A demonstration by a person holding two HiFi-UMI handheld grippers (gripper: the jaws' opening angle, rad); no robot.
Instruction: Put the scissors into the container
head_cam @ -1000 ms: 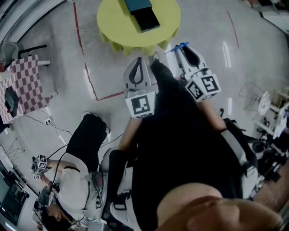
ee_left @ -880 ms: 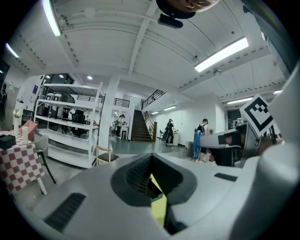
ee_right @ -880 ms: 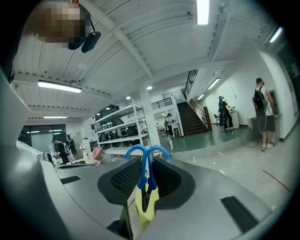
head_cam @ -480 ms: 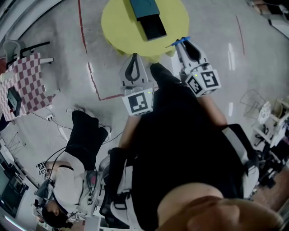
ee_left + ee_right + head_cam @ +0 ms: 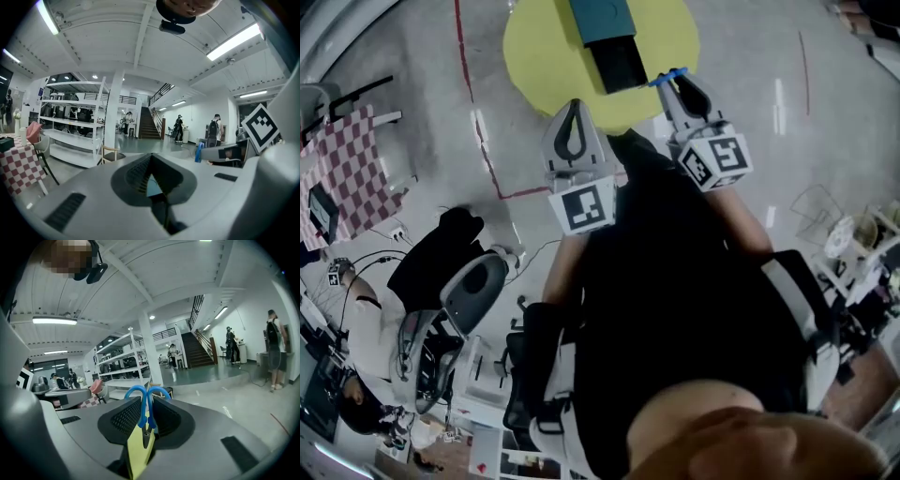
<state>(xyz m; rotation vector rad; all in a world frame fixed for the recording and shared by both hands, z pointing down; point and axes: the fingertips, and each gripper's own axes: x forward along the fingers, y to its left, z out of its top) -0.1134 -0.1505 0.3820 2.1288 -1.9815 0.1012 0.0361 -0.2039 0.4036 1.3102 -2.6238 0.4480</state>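
- Since a second ago the right gripper (image 5: 673,82) has moved from short of the table (image 5: 539,56) to over its near right edge. The left gripper (image 5: 573,105) has closed on the near edge too. The seated person (image 5: 366,328) at lower left sits further left in view, and a grey chair (image 5: 469,291) now shows beside them.
- Floor: pale and glossy, with a red tape line (image 5: 483,141) running down left of the table.
- Wearer: dark clothing (image 5: 675,309) fills the lower middle of the head view, both forearms reaching forward.
- Table: round, yellow cloth, at top centre.
- Checked table (image 5: 347,169): red and white, well apart at far left.
- Container (image 5: 619,64): long box on the yellow table, teal at the far end, dark at the near end.
- Left gripper (image 5: 149,176): jaws drawn together at the tips, nothing held. Only a thin sliver of gap shows between the ribbed pads. It hangs at the table's near edge, left of the container.
- Right gripper (image 5: 146,414): clamped on the scissors (image 5: 143,404). Yellow cloth shows through the gap below the jaws.
- Scissors (image 5: 668,77): blue handles stick out past the jaw tips, and the blades run back between the pads. They sit over the table just beside the container's near right corner, not inside it. Contact with the cloth cannot be told.
- Marker cubes: one behind each gripper, left (image 5: 581,208), right (image 5: 717,161).
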